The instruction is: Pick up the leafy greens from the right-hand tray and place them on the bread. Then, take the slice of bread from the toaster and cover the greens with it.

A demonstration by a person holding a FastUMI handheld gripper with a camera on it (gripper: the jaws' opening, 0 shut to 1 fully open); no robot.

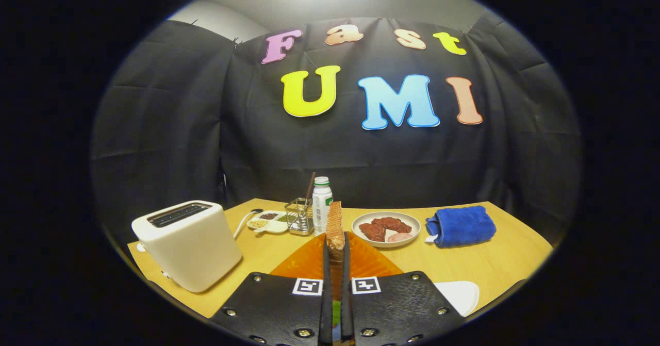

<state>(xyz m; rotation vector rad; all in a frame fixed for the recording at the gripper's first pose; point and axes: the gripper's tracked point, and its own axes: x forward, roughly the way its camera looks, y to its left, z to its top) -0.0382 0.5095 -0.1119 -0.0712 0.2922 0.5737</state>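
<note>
A slice of toasted bread (335, 225) stands on edge between my fingers, and my gripper (335, 248) is shut on it, held up above the table. Below the fingers lies an orange plate (371, 261); what rests on it is hidden behind the gripper, apart from a sliver of green low between the fingers. The white toaster (185, 243) stands to the left of the fingers, its slots dark. A white tray (459, 295) edge peeks out just right of the gripper body.
Beyond the fingers are a white plate of meat slices (386, 228), a blue folded towel (460, 226), a white bottle (321, 201), a small wire basket (300, 216) and a divided dish of seeds (267, 222). The wooden table (495, 263) ends at the black cloth wall.
</note>
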